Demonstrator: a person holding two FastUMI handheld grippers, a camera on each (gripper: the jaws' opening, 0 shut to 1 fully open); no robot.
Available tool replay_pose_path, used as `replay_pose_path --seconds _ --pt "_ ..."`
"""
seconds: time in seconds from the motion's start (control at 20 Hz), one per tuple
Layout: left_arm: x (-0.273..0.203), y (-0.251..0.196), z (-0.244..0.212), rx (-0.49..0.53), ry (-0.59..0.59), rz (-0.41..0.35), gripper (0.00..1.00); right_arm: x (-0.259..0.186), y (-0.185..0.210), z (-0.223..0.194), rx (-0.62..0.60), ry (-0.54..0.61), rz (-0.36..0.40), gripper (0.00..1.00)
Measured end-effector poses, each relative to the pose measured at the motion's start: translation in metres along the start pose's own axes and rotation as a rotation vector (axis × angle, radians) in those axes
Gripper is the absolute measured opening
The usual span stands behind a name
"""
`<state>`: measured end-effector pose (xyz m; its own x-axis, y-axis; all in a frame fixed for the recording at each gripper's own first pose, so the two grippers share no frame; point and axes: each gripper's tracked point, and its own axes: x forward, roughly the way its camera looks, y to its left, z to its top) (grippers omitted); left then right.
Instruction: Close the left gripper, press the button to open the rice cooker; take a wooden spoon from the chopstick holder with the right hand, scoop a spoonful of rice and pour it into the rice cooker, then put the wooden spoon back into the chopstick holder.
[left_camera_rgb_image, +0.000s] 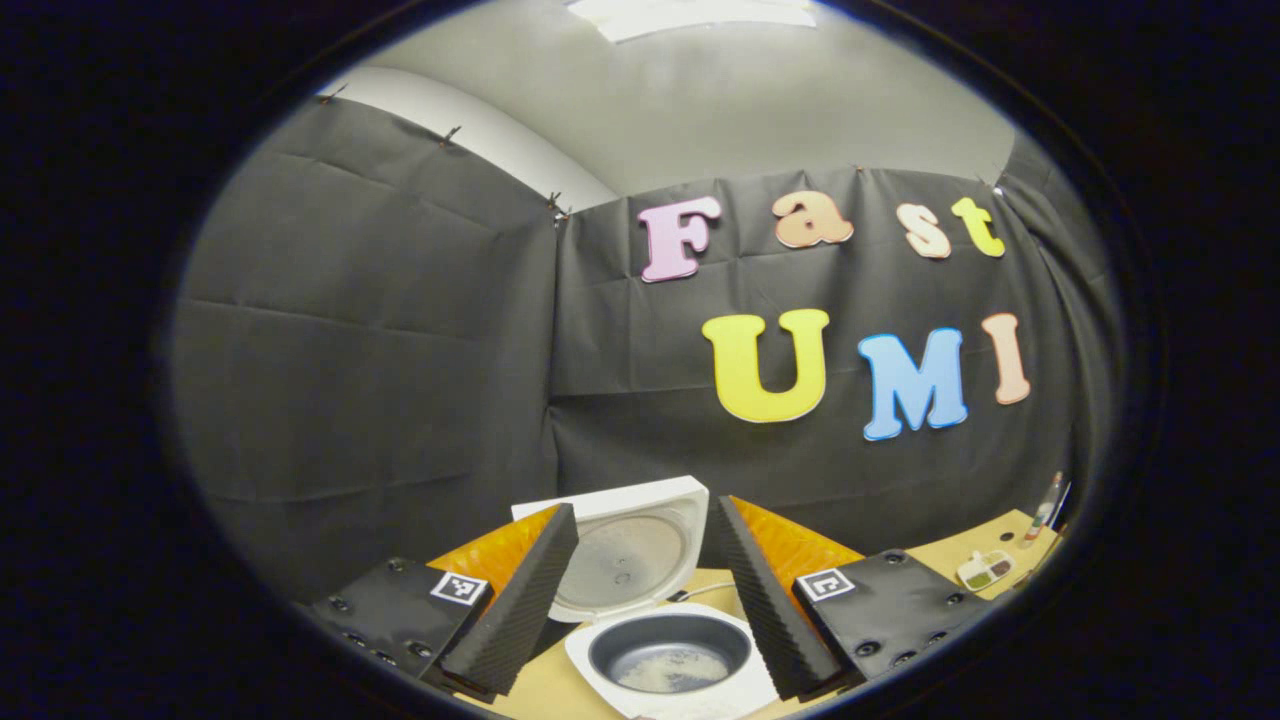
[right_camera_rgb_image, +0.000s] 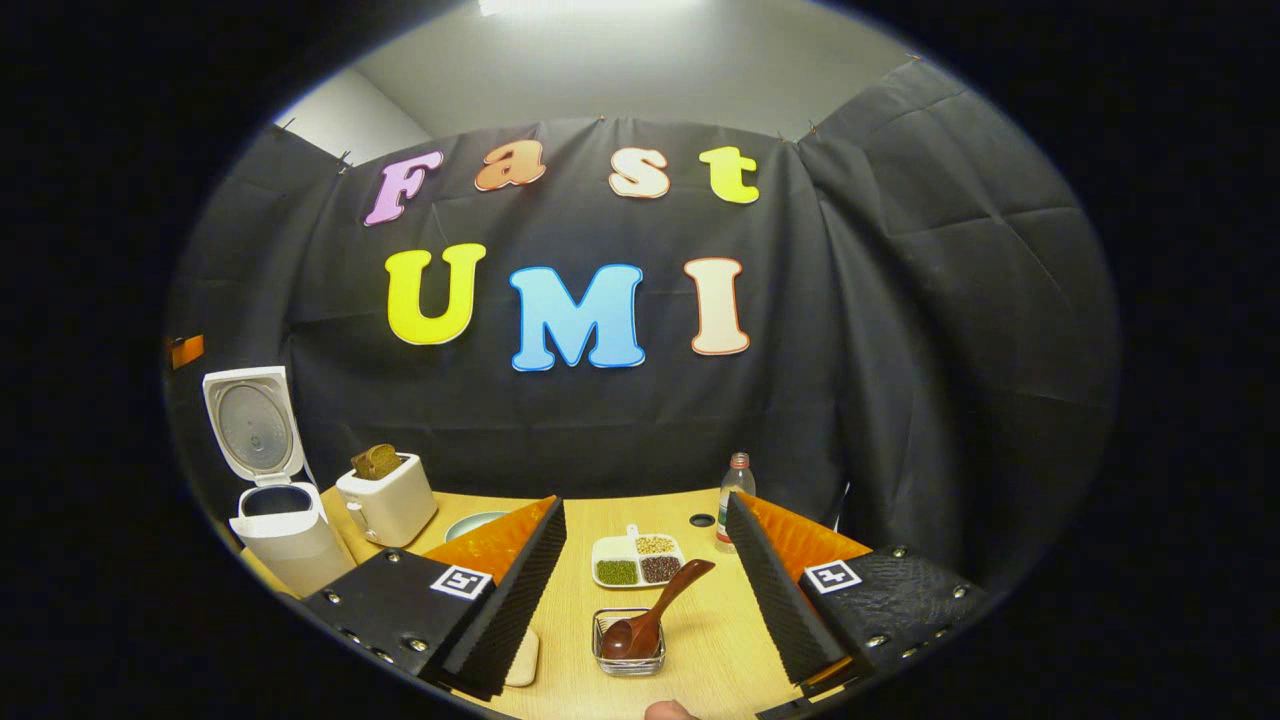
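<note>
Rice cooker (left_camera_rgb_image: 668, 650): lower centre of left gripper view, lid (left_camera_rgb_image: 625, 545) up, between wide-spread left tool (left_camera_rgb_image: 640, 600) fingers. Wooden spoon (right_camera_rgb_image: 655, 610): lower centre of right gripper view, in glass holder (right_camera_rgb_image: 628, 645), between wide right tool (right_camera_rgb_image: 640, 590). Beyond: sectioned dish (right_camera_rgb_image: 638, 560), bottle (right_camera_rgb_image: 735, 495), toaster (right_camera_rgb_image: 388, 500), on desk (right_camera_rgb_image: 700, 640)

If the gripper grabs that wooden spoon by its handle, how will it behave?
The wooden spoon looks rigid, so it likely won't flex. It leans bowl-down in a small clear holder, so a sideways tug might drag or tip that. The glossy handle could slip or pivot.
</note>
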<state>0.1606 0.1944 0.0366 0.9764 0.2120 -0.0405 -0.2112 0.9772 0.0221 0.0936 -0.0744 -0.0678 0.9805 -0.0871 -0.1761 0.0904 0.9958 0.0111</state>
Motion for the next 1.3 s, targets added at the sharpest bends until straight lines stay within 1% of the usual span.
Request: replay_pose_path --seconds 0.05,0.2,0.35,0.45,0.5,0.6,0.65,0.7,0.75,0.8,0.85,0.9,1.0,1.15,1.2,1.25,1.3 --pt "0.013 0.005 0.004 -0.007 0.000 0.002 0.95 -0.006 0.001 0.004 -0.002 -0.010 -0.007 0.98" --pt "0.052 0.014 0.012 -0.036 0.006 -0.007 0.98 -0.020 0.004 0.005 -0.015 -0.023 -0.031 0.98" --pt "0.090 0.022 0.009 -0.077 0.037 -0.020 0.98 -0.031 0.009 0.002 -0.017 -0.026 -0.045 0.98" --pt "0.116 0.030 0.004 -0.098 0.056 -0.009 0.96 -0.036 0.011 -0.004 -0.015 -0.019 -0.057 0.98" --pt "0.129 0.035 0.000 -0.097 0.071 -0.002 0.98 -0.038 0.010 -0.007 -0.015 -0.015 -0.065 0.98" --pt "0.152 0.044 -0.011 -0.084 0.100 0.013 0.96 -0.041 0.011 -0.011 -0.010 -0.008 -0.080 0.98" --pt "0.162 0.047 -0.015 -0.072 0.112 0.018 0.97 -0.043 0.011 -0.012 -0.007 -0.007 -0.085 0.98" --pt "0.173 0.049 -0.020 -0.060 0.124 0.022 0.95 -0.044 0.011 -0.014 -0.007 -0.003 -0.090 0.98" --pt "0.181 0.051 -0.023 -0.050 0.137 0.023 0.97 -0.045 0.011 -0.016 -0.009 0.001 -0.097 0.93" --pt "0.190 0.050 -0.029 -0.047 0.155 0.020 0.96 -0.045 0.011 -0.018 -0.012 0.005 -0.100 0.98" --pt "0.199 0.047 -0.034 -0.054 0.172 0.015 0.96 -0.046 0.012 -0.019 -0.017 0.009 -0.100 0.93" --pt "0.205 0.045 -0.040 -0.062 0.193 0.010 0.95 -0.046 0.012 -0.021 -0.022 0.013 -0.101 0.98" --pt "0.214 0.046 -0.053 -0.072 0.229 0.016 0.96 -0.047 0.013 -0.023 -0.029 0.020 -0.099 0.98" --pt "0.221 0.044 -0.075 -0.088 0.294 0.016 0.96 -0.045 0.014 -0.024 -0.038 0.028 -0.092 0.98" --pt "0.218 0.045 -0.077 -0.103 0.305 0.019 0.98 -0.044 0.014 -0.022 -0.041 0.026 -0.088 0.98" --pt "0.221 0.045 -0.076 -0.106 0.281 0.017 0.99 -0.043 0.014 -0.020 -0.043 0.024 -0.084 0.98" --pt "0.215 0.043 -0.079 -0.098 0.300 0.008 0.96 -0.042 0.013 -0.018 -0.044 0.022 -0.079 0.98"
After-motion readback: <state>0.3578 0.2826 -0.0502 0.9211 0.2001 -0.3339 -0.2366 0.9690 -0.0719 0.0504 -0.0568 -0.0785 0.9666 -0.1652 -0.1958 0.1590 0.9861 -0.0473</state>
